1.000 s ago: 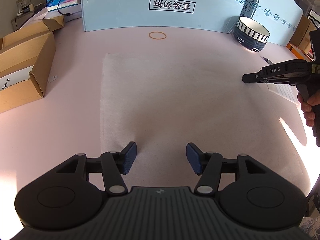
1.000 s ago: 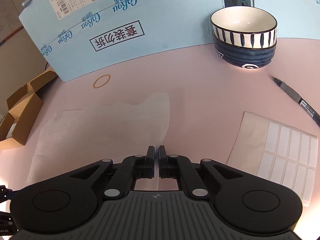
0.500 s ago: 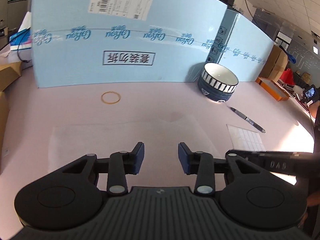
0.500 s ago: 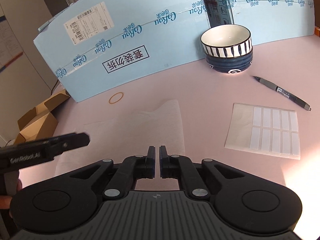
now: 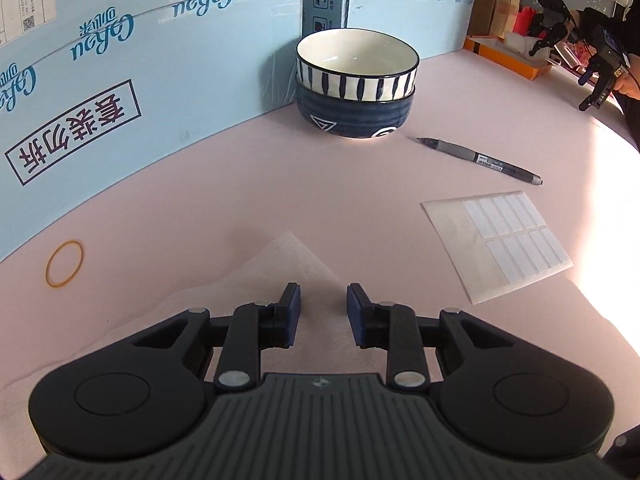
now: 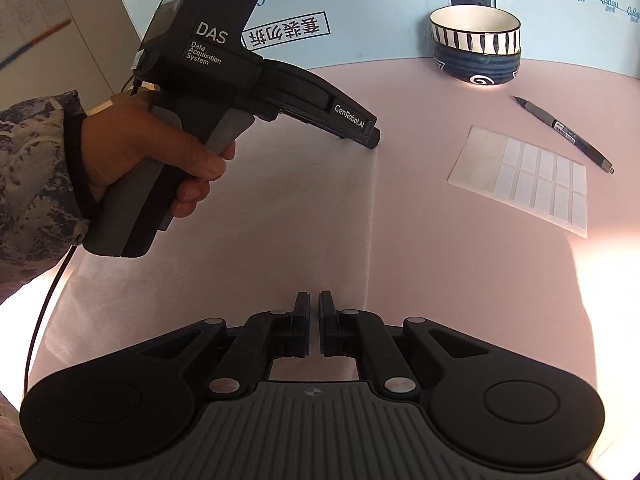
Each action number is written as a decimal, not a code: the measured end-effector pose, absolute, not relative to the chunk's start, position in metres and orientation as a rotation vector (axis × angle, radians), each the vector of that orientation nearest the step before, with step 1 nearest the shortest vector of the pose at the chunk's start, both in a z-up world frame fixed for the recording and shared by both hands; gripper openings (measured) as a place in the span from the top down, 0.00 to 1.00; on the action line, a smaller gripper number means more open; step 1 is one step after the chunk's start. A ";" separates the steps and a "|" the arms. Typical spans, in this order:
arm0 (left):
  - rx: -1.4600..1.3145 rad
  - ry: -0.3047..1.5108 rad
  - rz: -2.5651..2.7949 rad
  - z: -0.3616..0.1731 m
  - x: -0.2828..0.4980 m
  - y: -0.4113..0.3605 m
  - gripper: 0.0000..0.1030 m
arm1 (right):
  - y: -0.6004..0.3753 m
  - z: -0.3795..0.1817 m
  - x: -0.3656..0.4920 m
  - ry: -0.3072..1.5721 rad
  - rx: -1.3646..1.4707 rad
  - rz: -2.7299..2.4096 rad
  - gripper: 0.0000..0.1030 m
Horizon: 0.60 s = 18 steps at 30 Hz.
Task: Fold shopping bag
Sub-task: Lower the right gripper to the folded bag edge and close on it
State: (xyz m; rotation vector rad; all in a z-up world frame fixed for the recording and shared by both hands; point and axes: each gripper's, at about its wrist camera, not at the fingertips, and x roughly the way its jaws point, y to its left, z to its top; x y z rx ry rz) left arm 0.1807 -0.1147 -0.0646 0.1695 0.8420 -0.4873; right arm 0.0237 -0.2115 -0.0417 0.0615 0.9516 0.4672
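The shopping bag is a thin white sheet lying flat on the pink table. My right gripper is at the bag's near right edge, its jaws shut with the thin sheet running in between them. My left gripper, held by a hand, points down at the bag's far right corner. In the left wrist view that corner of the bag lies between the left gripper's blue pads, which are closing and stand apart from it.
Two stacked bowls stand at the back against a blue cardboard wall. A pen and a label sheet lie right of the bag, a rubber band to the left. Another person's gripper shows far right.
The left gripper swung from the bag's near left across to its far right corner, and its jaws narrowed. The right gripper drew back along the bag's right edge, still shut.
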 end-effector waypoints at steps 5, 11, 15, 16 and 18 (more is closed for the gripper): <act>0.187 0.831 -0.498 -0.066 0.191 -0.114 0.77 | -0.226 -0.041 0.002 0.988 0.124 0.422 0.96; 0.222 0.814 -0.489 -0.067 0.200 -0.120 0.76 | -0.236 -0.040 -0.019 1.030 0.148 0.398 0.95; 0.236 0.797 -0.481 -0.068 0.203 -0.124 0.76 | -0.240 -0.039 -0.037 1.043 0.160 0.378 0.95; 0.237 0.794 -0.479 -0.069 0.203 -0.124 0.76 | -0.241 -0.039 -0.040 1.045 0.163 0.372 0.95; 0.241 0.790 -0.474 -0.069 0.203 -0.126 0.76 | -0.241 -0.039 -0.046 1.045 0.168 0.361 0.95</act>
